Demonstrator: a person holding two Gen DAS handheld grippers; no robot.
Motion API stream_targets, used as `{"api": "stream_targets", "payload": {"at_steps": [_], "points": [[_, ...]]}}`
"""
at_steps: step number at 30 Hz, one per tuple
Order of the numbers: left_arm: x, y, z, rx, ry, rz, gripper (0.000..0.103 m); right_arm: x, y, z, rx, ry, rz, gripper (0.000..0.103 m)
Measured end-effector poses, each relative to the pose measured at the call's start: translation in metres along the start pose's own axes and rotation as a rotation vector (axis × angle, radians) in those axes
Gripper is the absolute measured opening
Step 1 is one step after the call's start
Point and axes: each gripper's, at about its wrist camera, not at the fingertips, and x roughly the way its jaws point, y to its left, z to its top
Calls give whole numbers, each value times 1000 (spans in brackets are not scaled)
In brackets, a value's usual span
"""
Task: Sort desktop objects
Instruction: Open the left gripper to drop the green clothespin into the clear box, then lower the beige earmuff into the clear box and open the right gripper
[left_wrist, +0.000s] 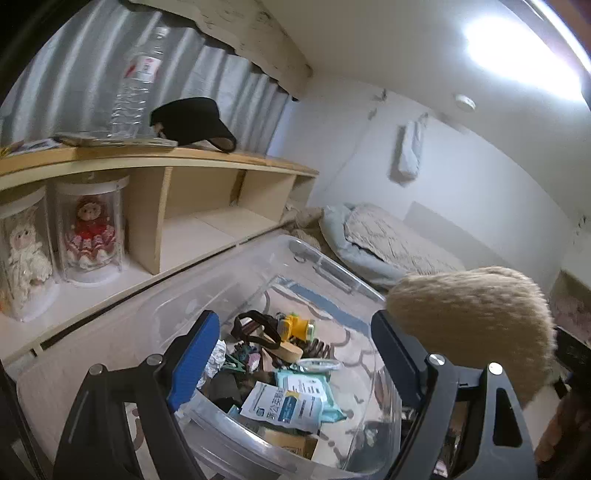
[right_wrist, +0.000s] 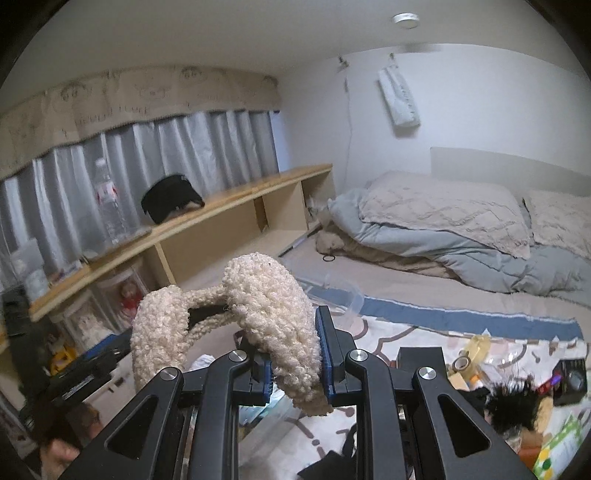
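My right gripper (right_wrist: 295, 354) is shut on fluffy cream earmuffs (right_wrist: 266, 295); one pad is squeezed between the blue pads and the other hangs out to the left on the band. In the left wrist view the same earmuffs (left_wrist: 472, 325) fill the right side, just past my right finger. My left gripper (left_wrist: 295, 321) is open with nothing between its fingers. It hovers over a clear plastic bin (left_wrist: 236, 280) on the patterned rug. The bin holds a yellow headlamp (left_wrist: 295, 325), wipes packets (left_wrist: 288, 402), crumpled foil and other small things.
A long wooden shelf (left_wrist: 207, 158) at the back carries a black visor cap (left_wrist: 192, 123) and a water bottle (left_wrist: 136, 81); dolls in clear cases (left_wrist: 90, 232) stand beneath. A bed with blankets (right_wrist: 443, 221) lies to the right. A tape roll (right_wrist: 461, 363), black box (right_wrist: 570, 380) and other loose items lie on the rug.
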Motion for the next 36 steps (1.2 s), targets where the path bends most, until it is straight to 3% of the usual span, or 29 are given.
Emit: {"api": "stream_targets", "payload": {"at_steps": [7, 12, 17, 22, 26, 29, 30, 31, 36], "points": [[12, 40, -11, -55, -12, 83, 85, 67, 14, 3, 13, 170, 35, 21], [16, 52, -14, -33, -21, 54, 85, 113, 24, -12, 80, 290, 83, 21], [13, 51, -14, 9, -29, 98, 85, 138, 30, -28, 139, 406, 115, 21], [3, 61, -10, 17, -68, 161, 85, 157, 43, -40, 182, 597, 136, 21], [-7, 70, -7, -8, -95, 164, 85, 172, 54, -39, 178, 664, 85, 21], [-9, 72, -5, -10, -102, 163, 85, 191, 58, -30, 142, 666, -6, 40], [-9, 74, -5, -11, -103, 167, 85, 199, 57, -27, 133, 662, -36, 62], [-8, 75, -5, -12, -102, 171, 85, 202, 57, -23, 121, 641, -55, 76], [-4, 79, -6, -17, -94, 182, 85, 199, 54, 4, 67, 488, -140, 76]]}}
